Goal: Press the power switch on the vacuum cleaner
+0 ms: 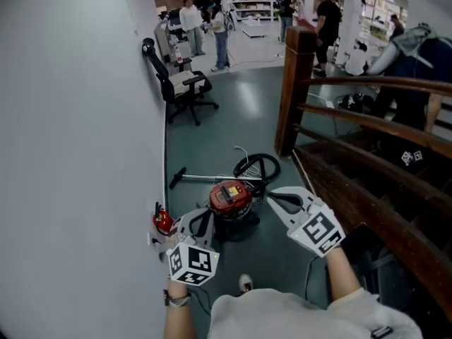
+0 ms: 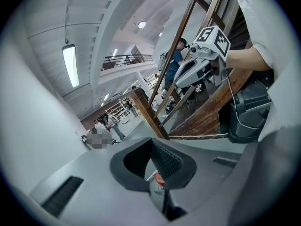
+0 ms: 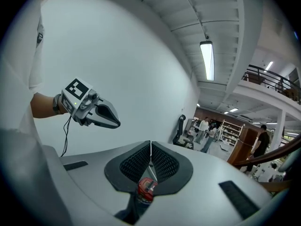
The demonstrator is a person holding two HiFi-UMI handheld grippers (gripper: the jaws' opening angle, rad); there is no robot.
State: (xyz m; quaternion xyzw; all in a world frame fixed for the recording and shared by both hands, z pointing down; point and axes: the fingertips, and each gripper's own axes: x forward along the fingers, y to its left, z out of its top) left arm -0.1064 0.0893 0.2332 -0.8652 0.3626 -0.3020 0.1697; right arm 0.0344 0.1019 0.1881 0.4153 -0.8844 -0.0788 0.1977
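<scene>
Both pairs of jaws are closed, tips meeting, with nothing between them. Left gripper hangs near the pale grey wall on the left. Right gripper hangs to its right, beside the dark wooden stair railing. Just beyond and between them, the round red-topped vacuum cleaner sits on the grey-green floor, and neither gripper touches it. Its power switch is too small to pick out. A black coiled hose lies at its far side and a slim wand points toward the wall. A black office chair stands farther off.
</scene>
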